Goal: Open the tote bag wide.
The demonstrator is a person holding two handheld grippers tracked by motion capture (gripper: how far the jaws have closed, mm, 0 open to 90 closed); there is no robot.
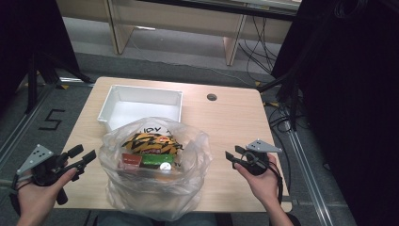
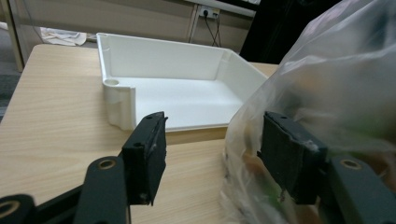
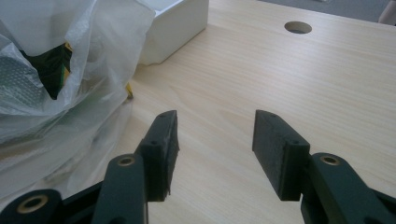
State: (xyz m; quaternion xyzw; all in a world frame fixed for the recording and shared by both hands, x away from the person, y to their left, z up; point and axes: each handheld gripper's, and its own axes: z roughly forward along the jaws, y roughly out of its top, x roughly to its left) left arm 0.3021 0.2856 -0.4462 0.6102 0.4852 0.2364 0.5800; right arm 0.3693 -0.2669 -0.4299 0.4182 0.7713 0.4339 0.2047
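On the table [image 1: 226, 122]: 1 clear plastic bag [image 1: 157, 188] of snacks, white tray [image 1: 141, 92] behind; left gripper [image 1: 87, 156] and right gripper [image 1: 230, 157] flank it, jaws apart, empty.

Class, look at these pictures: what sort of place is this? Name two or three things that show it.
Probably a lab or office workroom set up for recording. A light wooden desk with a cable hole stands on grey carpet, loose cables trail behind it, and dark tripod legs stand beside it.
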